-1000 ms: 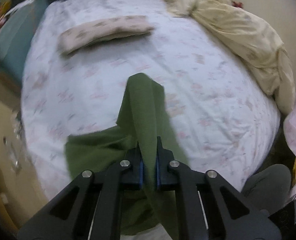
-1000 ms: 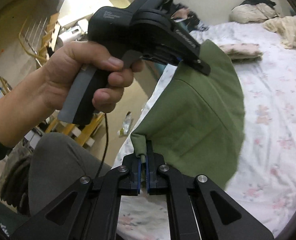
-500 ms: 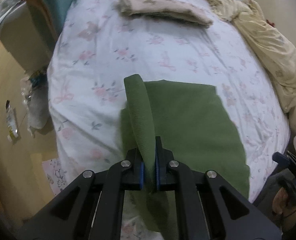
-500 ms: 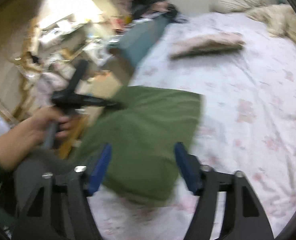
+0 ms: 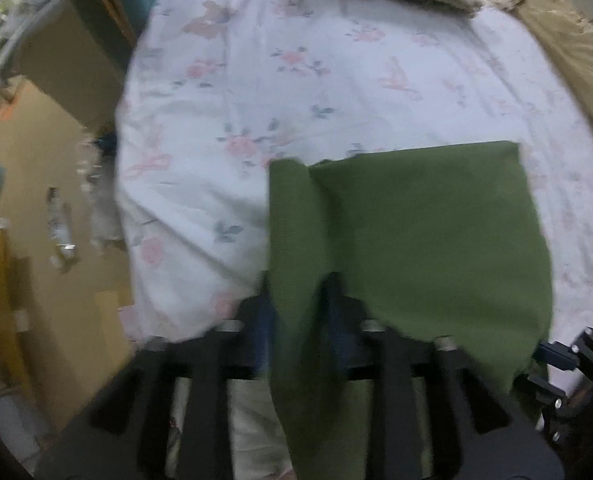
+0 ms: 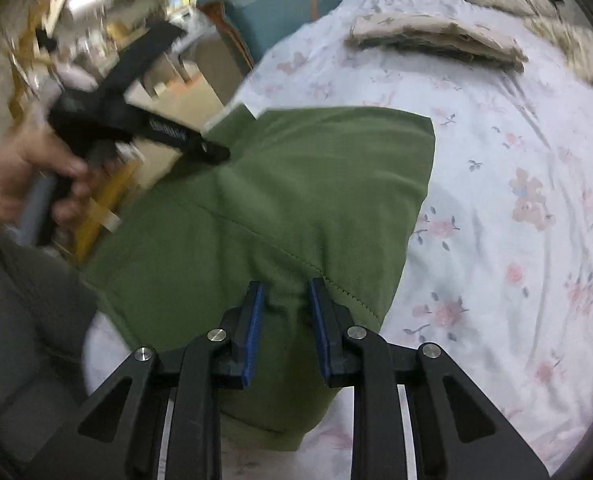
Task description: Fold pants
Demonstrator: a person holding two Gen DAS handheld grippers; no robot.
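pants on bed near edge | folded cloth behind

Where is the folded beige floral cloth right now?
In the right wrist view the folded beige floral cloth lies at the far end of the floral bedsheet, well beyond the green pants and apart from them.
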